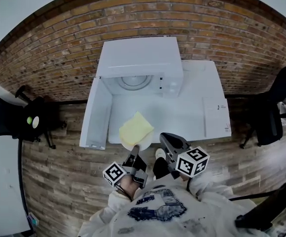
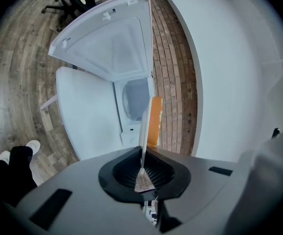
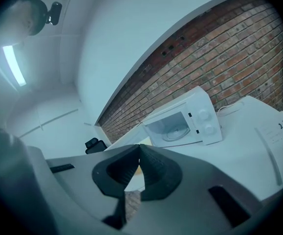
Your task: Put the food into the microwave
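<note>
Left claw (image 2: 142,166): clamping on the rim of the plate (image 1: 128,144)
Right claw (image 3: 138,153): sitting closed, gripping nothing
Food (image 1: 136,128): lying on the plate at the surface's (image 1: 202,100) near edge, facing the microwave (image 1: 140,63)
Door (image 1: 96,116): standing open

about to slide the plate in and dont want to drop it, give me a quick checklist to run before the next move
1. Microwave door open: ok, it stands wide to the left.
2. Grip on the plate: ok, the left gripper has its jaws shut on the rim.
3. Yellow food on the plate: ok.
4. Cavity free: ok as far as it shows, only the turntable is inside.
5. Right gripper out of the way: ok, it is shut, empty and beside the plate.
6. Plate held level: cannot tell.
</note>
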